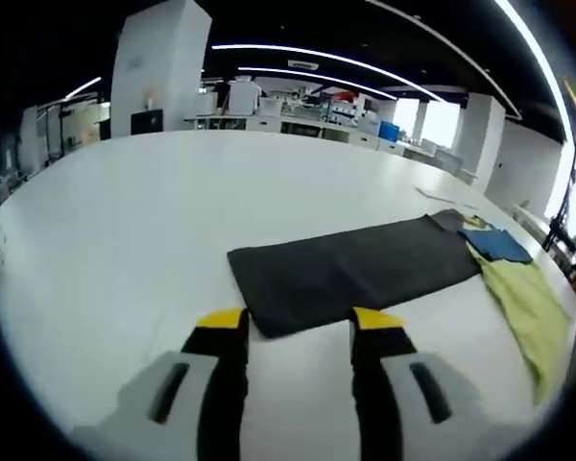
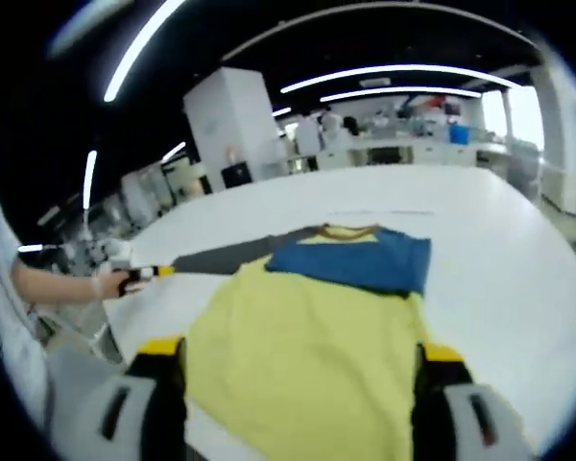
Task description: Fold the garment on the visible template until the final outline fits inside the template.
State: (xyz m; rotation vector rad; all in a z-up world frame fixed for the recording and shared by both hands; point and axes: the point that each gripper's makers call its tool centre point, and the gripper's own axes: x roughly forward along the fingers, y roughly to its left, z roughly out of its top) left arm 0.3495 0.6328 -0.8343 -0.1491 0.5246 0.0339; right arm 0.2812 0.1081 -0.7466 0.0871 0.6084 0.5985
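Garment (image 2: 317, 355) lies flat on the worktop (image 1: 125, 230), unfolded, just ahead of the wide, empty right tool (image 2: 298, 360). Dark template (image 1: 355, 269) sits just beyond the wide, empty left tool (image 1: 298, 322). Folding not started, by the look.

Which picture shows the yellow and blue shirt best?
The right gripper view. The yellow and blue shirt lies spread flat in the middle of that view, so you see its blue top and collar. In the left gripper view the shirt sits squeezed at the right edge, beside the dark grey template.
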